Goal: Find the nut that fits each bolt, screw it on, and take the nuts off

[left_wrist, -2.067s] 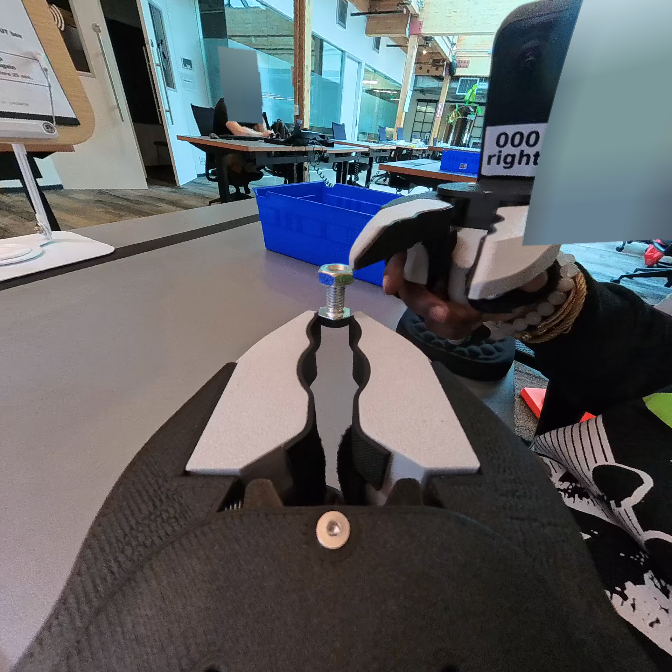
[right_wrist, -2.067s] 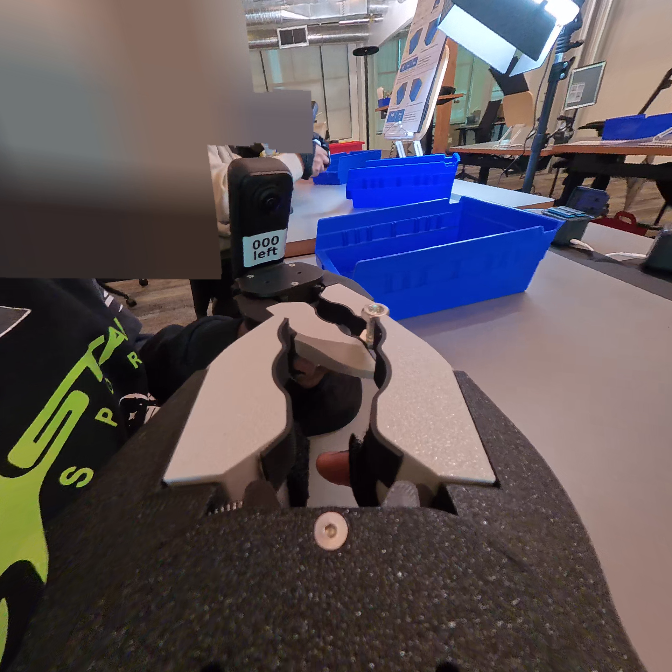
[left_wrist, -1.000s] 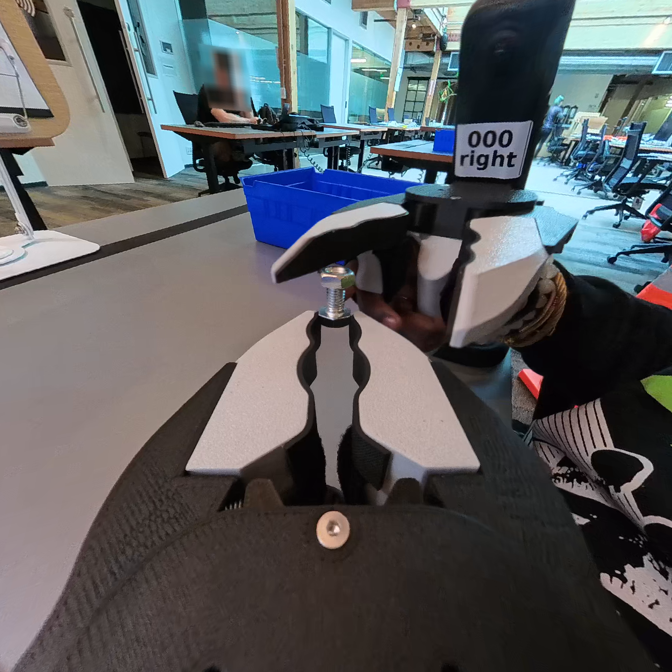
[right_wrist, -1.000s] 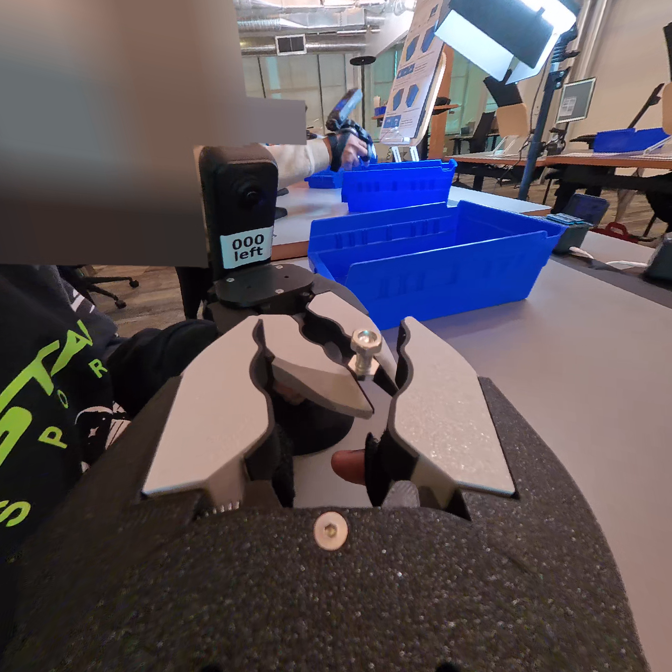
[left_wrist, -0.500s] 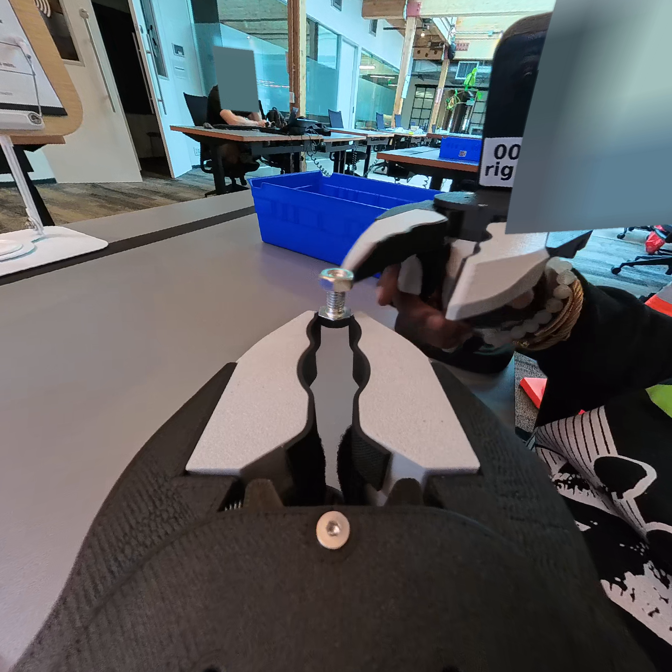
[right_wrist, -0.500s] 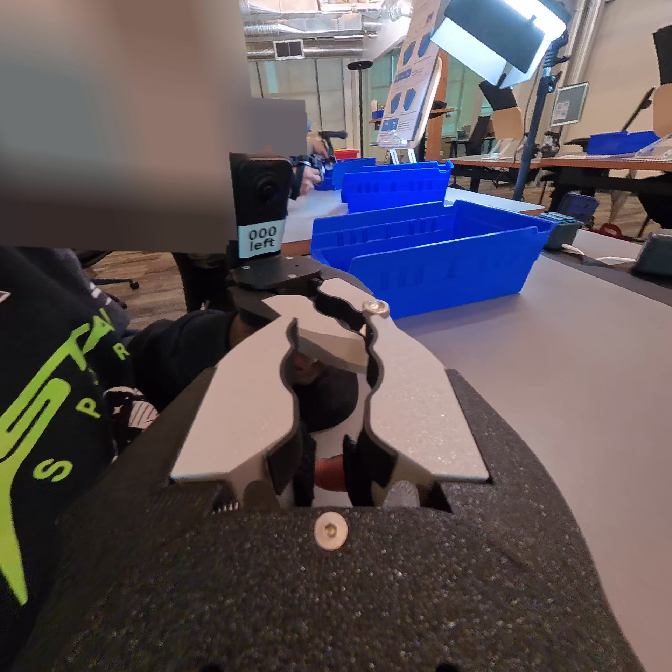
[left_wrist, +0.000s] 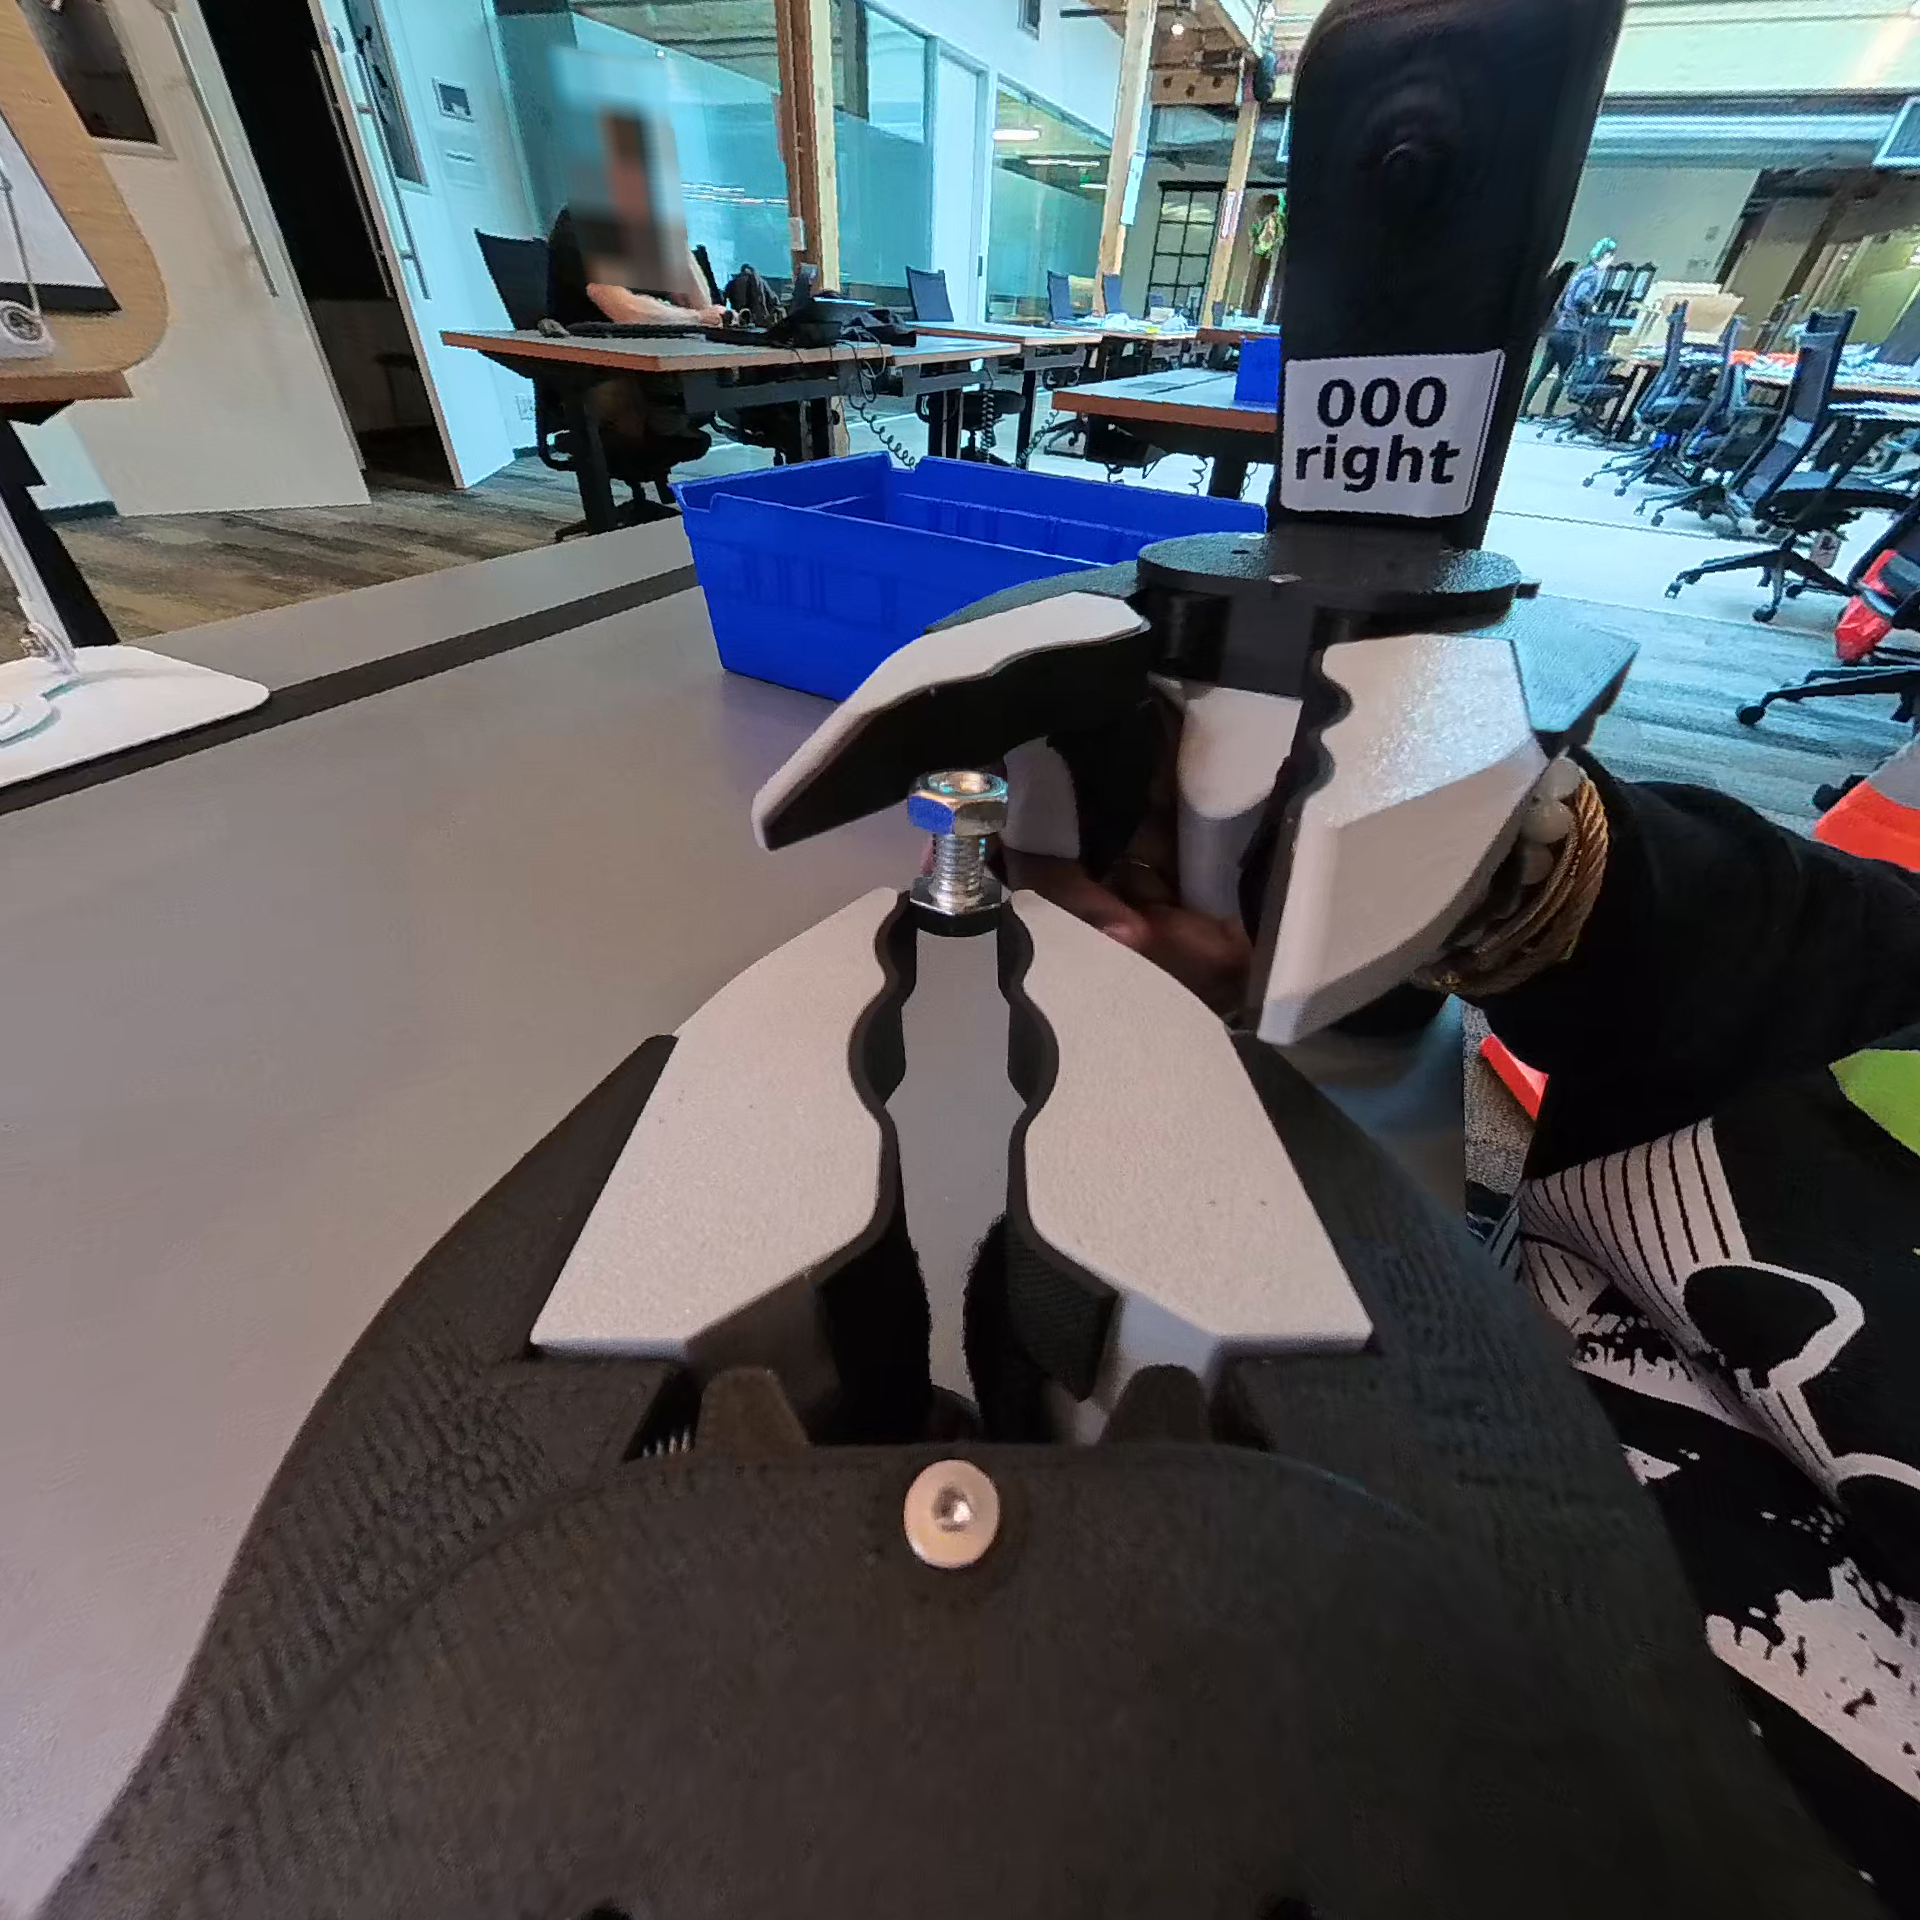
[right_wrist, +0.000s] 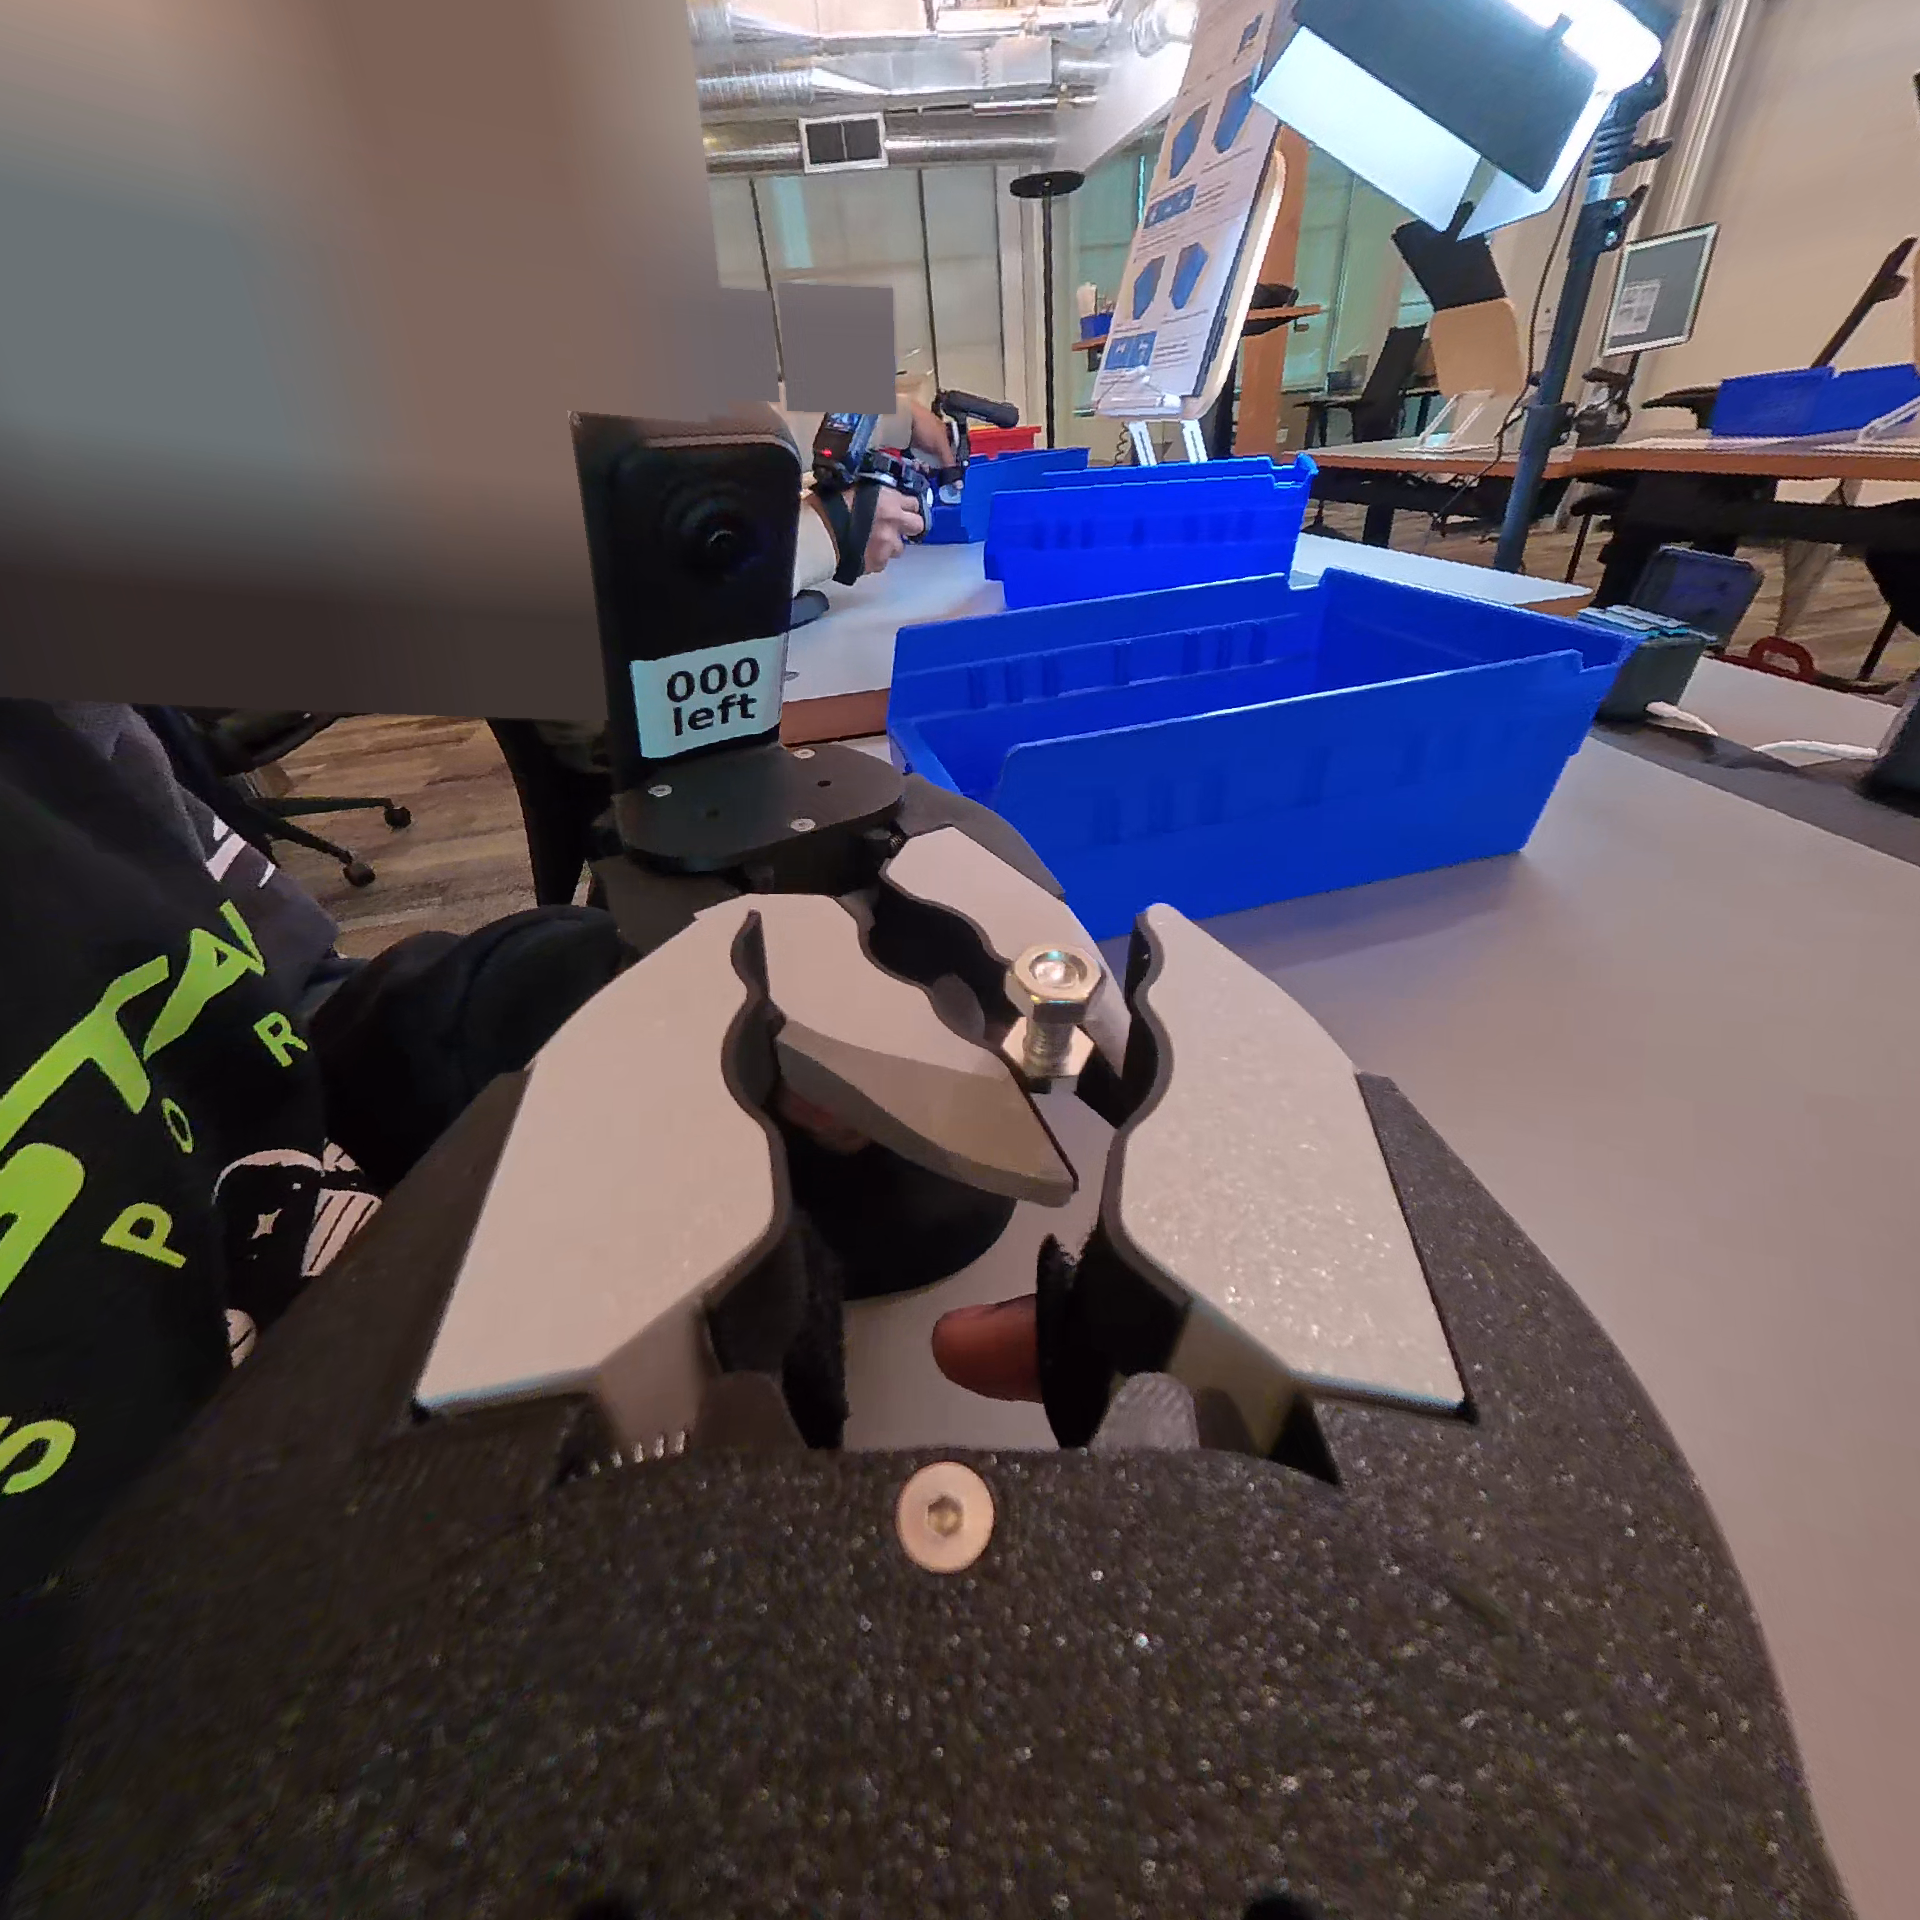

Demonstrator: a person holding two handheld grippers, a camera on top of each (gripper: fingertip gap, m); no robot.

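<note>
Left wrist view: the left gripper (left_wrist: 956, 914) clamps the head of an upright bolt (left_wrist: 954, 868) at its fingertips, a nut (left_wrist: 958, 808) threaded at the top of the shank. Just beyond, the right gripper (left_wrist: 997, 790), fingers spread wide, brackets that nut without pinching it; one finger (left_wrist: 935, 717) lies over the nut. In the right wrist view, the nut (right_wrist: 1054, 981) sits between its parted tips (right_wrist: 948, 940). Farther back on the grey table (left_wrist: 343, 935) stands a blue bin (left_wrist: 883, 582).
</note>
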